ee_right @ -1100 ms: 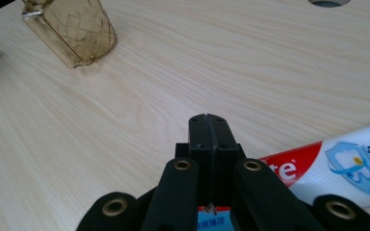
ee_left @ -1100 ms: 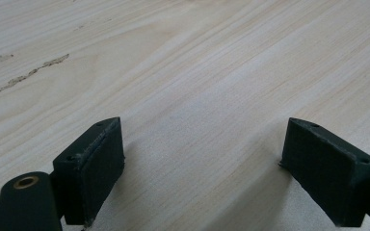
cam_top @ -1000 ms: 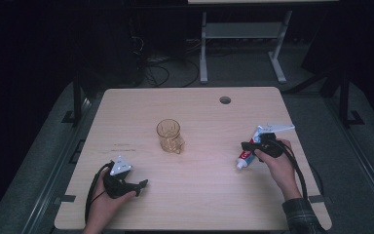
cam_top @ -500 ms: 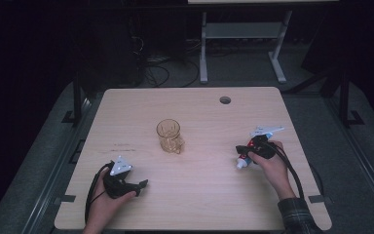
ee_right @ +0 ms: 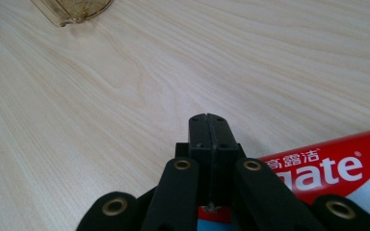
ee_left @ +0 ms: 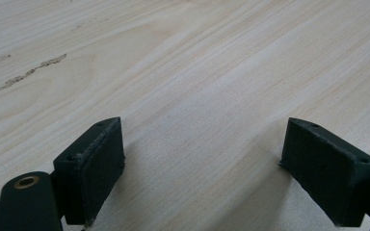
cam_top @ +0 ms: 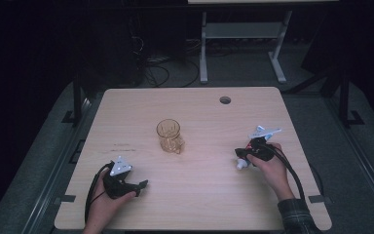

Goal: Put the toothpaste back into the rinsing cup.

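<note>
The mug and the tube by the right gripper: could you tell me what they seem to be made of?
Mug: amber and see-through with a glossy surface, so glass or clear plastic; the look leaves it open. Tube: glossy printed red and white skin, probably soft plastic laminate. Table: pale wood grain, matte, possibly laminate.

Left gripper (cam_top: 141,185) rests low, jaws wide apart. Right gripper (cam_top: 239,155) is angled down-left, jaws pressed fully together.

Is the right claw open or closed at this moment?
Closed. In the right gripper view, the right claw has its two black jaws pressed flat together with nothing between them; the toothpaste tube lies beside and beneath it.
</note>
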Demonstrator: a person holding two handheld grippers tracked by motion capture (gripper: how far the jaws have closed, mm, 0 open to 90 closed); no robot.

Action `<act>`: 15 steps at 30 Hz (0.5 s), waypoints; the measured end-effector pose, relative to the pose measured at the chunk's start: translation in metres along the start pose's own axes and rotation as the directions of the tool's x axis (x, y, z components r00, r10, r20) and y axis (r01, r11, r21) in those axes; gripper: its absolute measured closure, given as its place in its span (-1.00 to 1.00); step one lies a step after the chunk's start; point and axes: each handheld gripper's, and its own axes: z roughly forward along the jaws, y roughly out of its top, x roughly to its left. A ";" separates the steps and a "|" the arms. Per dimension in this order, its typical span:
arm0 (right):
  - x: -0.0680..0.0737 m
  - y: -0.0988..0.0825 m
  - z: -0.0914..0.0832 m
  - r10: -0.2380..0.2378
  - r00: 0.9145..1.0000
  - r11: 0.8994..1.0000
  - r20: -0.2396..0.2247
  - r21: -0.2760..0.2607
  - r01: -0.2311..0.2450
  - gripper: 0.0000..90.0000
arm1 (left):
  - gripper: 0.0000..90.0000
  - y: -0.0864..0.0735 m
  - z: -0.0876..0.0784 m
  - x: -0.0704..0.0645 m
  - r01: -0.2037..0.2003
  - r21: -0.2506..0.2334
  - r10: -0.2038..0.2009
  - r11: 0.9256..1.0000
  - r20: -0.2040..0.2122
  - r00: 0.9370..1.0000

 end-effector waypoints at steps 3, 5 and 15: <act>0.000 -0.002 -0.002 0.007 1.000 1.000 -0.002 -0.003 -0.007 1.00 | -0.69 0.000 0.000 0.000 0.000 -0.001 0.000 1.000 0.001 1.000; -0.001 -0.003 -0.002 0.011 1.000 1.000 -0.001 -0.004 -0.011 1.00 | -0.69 0.000 0.000 0.000 0.000 -0.001 0.000 1.000 0.001 1.000; -0.007 -0.011 -0.014 0.021 1.000 1.000 0.018 0.004 -0.021 1.00 | -0.69 0.000 0.000 0.000 -0.001 -0.001 0.001 1.000 0.002 1.000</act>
